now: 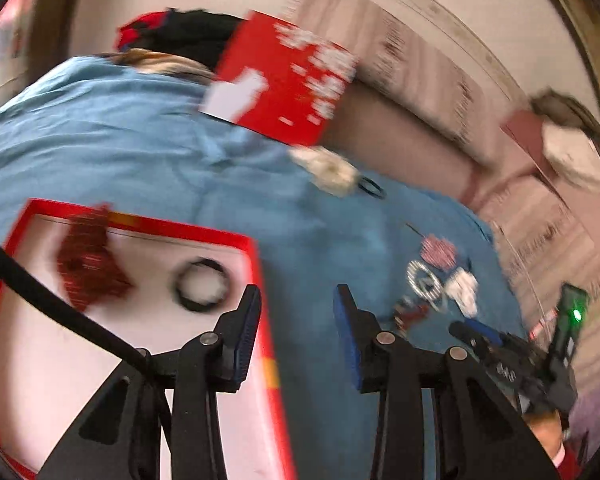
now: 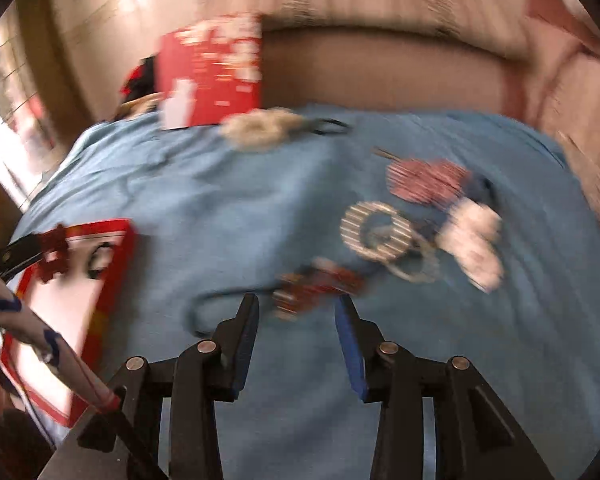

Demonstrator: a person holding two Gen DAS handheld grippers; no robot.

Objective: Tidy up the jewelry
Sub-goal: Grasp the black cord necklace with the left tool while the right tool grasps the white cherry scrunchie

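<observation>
Left wrist view: the left gripper (image 1: pixel 296 300) hangs with fingers released and empty over the tray's (image 1: pixel 260 264) red rim; a black ring (image 1: pixel 200 290) and a red piece (image 1: pixel 88 260) already lie inside, apparently sorted. Right wrist view: the right gripper (image 2: pixel 296 308), fingers apart and empty, points at red beads (image 2: pixel 316 284) in the loose jewelry pile (image 2: pixel 412 224) on the blue cloth (image 2: pixel 220 200), likely the next pick.

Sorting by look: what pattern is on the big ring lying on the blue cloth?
Silver-and-white stripes on the big ring; right wrist view shows it best.
</observation>
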